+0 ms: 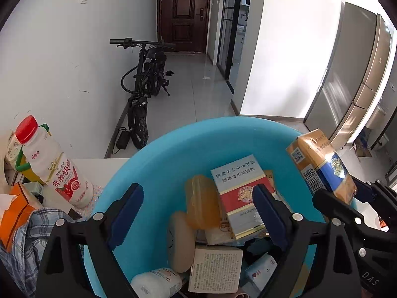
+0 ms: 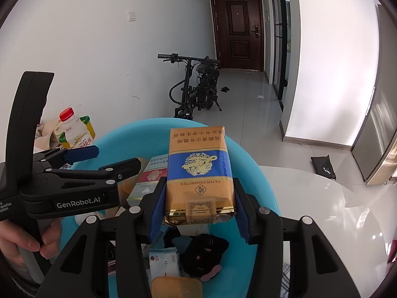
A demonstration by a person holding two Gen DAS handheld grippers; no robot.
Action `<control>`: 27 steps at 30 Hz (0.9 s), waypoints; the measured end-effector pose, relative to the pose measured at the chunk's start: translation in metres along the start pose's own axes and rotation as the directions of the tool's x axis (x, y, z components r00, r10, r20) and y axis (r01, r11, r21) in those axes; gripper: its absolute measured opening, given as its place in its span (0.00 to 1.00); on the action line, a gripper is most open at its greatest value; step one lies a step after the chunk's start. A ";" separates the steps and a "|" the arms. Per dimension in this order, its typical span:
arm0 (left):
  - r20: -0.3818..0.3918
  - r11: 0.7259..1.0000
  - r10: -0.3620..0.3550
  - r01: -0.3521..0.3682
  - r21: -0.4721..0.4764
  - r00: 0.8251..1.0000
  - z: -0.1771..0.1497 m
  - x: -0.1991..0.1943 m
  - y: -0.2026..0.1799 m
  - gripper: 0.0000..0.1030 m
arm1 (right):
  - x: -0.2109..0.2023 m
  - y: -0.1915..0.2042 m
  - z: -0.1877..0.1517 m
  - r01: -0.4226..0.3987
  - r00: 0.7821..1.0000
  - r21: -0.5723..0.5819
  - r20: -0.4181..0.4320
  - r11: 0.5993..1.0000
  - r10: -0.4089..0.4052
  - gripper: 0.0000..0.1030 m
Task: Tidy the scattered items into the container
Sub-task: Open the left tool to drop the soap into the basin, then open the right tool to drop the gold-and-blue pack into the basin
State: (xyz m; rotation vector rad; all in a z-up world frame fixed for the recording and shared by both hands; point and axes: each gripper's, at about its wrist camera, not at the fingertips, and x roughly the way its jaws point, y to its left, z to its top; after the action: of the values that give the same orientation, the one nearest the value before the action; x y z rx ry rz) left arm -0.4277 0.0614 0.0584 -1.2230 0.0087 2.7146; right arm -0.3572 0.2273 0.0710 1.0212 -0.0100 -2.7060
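While the right gripper (image 2: 199,200) hangs over the round blue plastic tub (image 2: 258,181), its fingers squeeze a yellow and blue cigarette pack (image 2: 199,171).

The pack stands upright between those fingers, its long side pointing away from the hand, right above the full tub, so it only needs to drop. It looks shiny and boxy. The left gripper (image 1: 196,213) is spread wide and empty above a red and white cigarette pack (image 1: 239,198).
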 end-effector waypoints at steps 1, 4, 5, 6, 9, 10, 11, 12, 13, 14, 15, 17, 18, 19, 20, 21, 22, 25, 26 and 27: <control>0.002 1.000 0.001 -0.001 -0.001 1.000 0.000 -0.002 0.001 0.88 | 0.000 0.000 0.000 -0.001 1.000 0.001 0.001 1.000 0.001 0.46; -0.007 1.000 0.005 -0.005 0.002 1.000 -0.002 -0.006 0.003 0.88 | -0.003 0.002 -0.001 -0.002 1.000 0.000 0.004 1.000 0.002 0.46; -0.009 1.000 0.007 -0.007 0.003 1.000 -0.003 -0.007 0.003 0.88 | -0.003 0.003 0.000 -0.002 1.000 -0.001 0.003 1.000 0.002 0.46; -0.009 1.000 0.011 -0.011 0.004 1.000 -0.004 -0.008 0.004 0.88 | -0.003 0.003 -0.001 -0.002 1.000 -0.002 0.003 1.000 0.002 0.46; -0.015 1.000 0.011 -0.011 0.002 1.000 -0.008 -0.012 0.005 0.88 | -0.004 0.006 -0.002 0.001 1.000 -0.006 -0.001 1.000 -0.002 0.46; -0.016 1.000 0.010 -0.010 0.001 1.000 -0.010 -0.014 0.005 0.88 | -0.004 0.007 -0.002 0.001 1.000 -0.006 -0.004 1.000 -0.001 0.46; -0.013 1.000 0.012 -0.012 0.001 1.000 -0.012 -0.016 0.005 0.88 | -0.002 0.008 -0.001 0.001 1.000 -0.008 -0.009 1.000 -0.001 0.46; -0.006 1.000 0.022 -0.022 0.004 1.000 -0.014 -0.019 0.006 0.88 | -0.001 0.008 -0.002 0.000 1.000 -0.008 -0.013 1.000 0.000 0.46; 0.005 0.999 0.035 -0.035 0.009 0.999 -0.017 -0.022 0.006 0.88 | 0.001 0.008 -0.004 -0.001 1.000 -0.005 -0.017 1.000 0.001 0.46; 0.010 0.999 0.043 -0.043 0.016 0.999 -0.019 -0.023 0.006 0.88 | 0.002 0.008 -0.004 -0.003 1.000 -0.002 -0.022 1.000 0.003 0.46; 0.008 0.999 0.046 -0.046 0.022 0.999 -0.021 -0.024 0.006 0.88 | 0.004 0.008 -0.005 -0.007 1.000 0.001 -0.027 1.000 0.007 0.46; 0.000 0.998 0.048 -0.048 0.029 0.999 -0.024 -0.024 0.003 0.88 | 0.008 0.009 -0.006 -0.012 0.999 0.004 -0.036 1.000 0.012 0.46; -0.001 0.998 0.050 -0.050 0.032 0.999 -0.025 -0.025 0.003 0.88 | 0.010 0.009 -0.006 -0.012 0.999 0.002 -0.040 1.000 0.012 0.46; 0.000 0.998 0.052 -0.052 0.033 0.999 -0.025 -0.025 0.003 0.88 | 0.011 0.011 -0.006 -0.012 0.999 -0.001 -0.044 1.000 0.012 0.46; 0.000 0.998 0.050 -0.050 0.031 0.999 -0.026 -0.025 0.003 0.88 | 0.013 0.011 -0.006 -0.011 0.999 -0.003 -0.049 1.000 0.011 0.46; 0.000 0.998 0.049 -0.049 0.029 0.999 -0.026 -0.025 0.003 0.88 | 0.014 0.012 -0.006 -0.010 0.999 -0.003 -0.054 1.000 0.009 0.46; 0.001 0.999 0.046 -0.046 0.027 0.999 -0.026 -0.025 0.004 0.88 | 0.016 0.012 -0.006 -0.011 0.998 -0.001 -0.056 1.000 0.011 0.46; 0.001 0.999 0.047 -0.047 0.026 0.999 -0.027 -0.024 0.004 0.88 | 0.022 0.012 -0.007 -0.013 0.997 -0.003 -0.081 1.000 0.013 0.49; 0.001 0.998 0.048 -0.048 0.028 0.999 -0.027 -0.024 0.004 0.88 | 0.025 0.011 -0.007 -0.013 0.996 0.001 -0.090 1.000 0.013 0.51; -0.002 0.999 0.045 -0.045 0.027 0.999 -0.027 -0.024 0.004 0.88 | 0.026 0.009 -0.008 -0.013 0.996 0.011 -0.094 1.000 0.014 0.51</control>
State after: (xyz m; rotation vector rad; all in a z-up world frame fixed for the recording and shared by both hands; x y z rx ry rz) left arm -0.3930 0.0518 0.0577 -1.2338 0.0743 2.7414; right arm -0.3686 0.2136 0.0491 1.1456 -0.0137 -2.6454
